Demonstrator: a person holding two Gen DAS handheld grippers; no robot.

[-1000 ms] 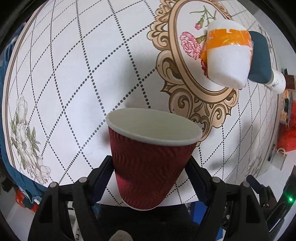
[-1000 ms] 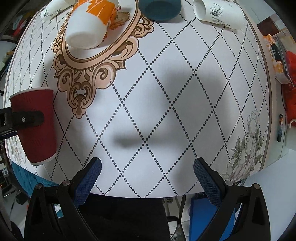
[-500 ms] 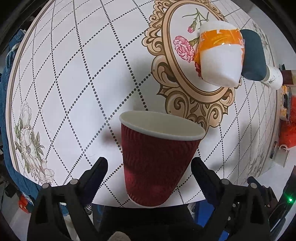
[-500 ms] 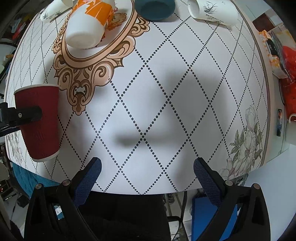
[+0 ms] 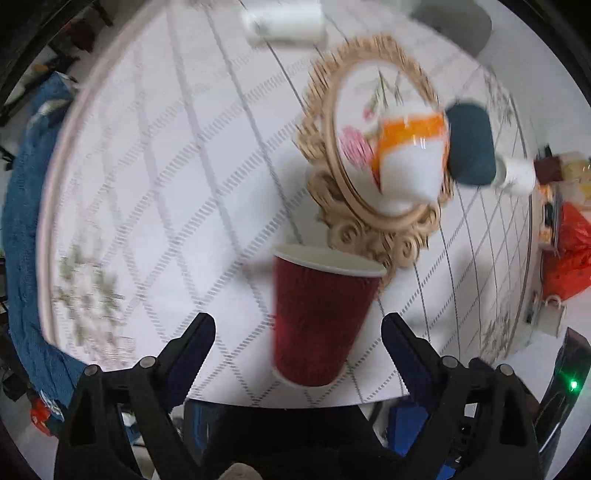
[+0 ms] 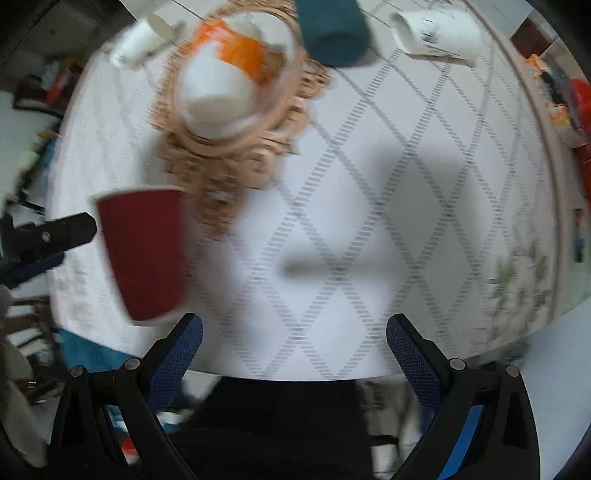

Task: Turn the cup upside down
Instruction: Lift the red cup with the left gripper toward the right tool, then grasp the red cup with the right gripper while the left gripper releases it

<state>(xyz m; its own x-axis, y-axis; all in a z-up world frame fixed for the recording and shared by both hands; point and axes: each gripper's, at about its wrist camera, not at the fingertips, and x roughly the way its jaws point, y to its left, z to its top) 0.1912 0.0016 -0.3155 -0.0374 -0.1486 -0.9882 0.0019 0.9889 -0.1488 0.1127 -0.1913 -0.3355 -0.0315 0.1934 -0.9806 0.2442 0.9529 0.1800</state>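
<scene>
The table [image 5: 184, 184], covered in a white cloth with dotted diamonds and a gold oval frame, filled both views, and motion blur smeared much of it. The left gripper [image 5: 297, 325] hovered at the near edge with its jaws spread wide and nothing in them; each pad was clear of the cup between them. The right gripper [image 6: 293, 325] hung over bare cloth well to the right, jaws just as wide and empty.

The red ribbed paper cup [image 5: 317, 317] was close to the table's near edge, just in front of the gold frame. It appeared to stand mouth up, white rim at the far end and narrow base toward the camera, though the blur hid whether the base rested flat. In the right wrist view one left finger [image 6: 70, 230] sat just beside the cup's wall without touching. Farther back were an orange-and-white cup [image 5: 410, 162], a teal cup [image 5: 471, 144] just beside it, and a white mug [image 6: 439, 33] lying on its side.

Judging by the rim facing up, the flip itself was not yet done. The next move likely called for closing the left jaws on the mid-wall gently enough not to crush the paper, lifting clear, turning the wrist half over, and setting the rim down well in from the edge
</scene>
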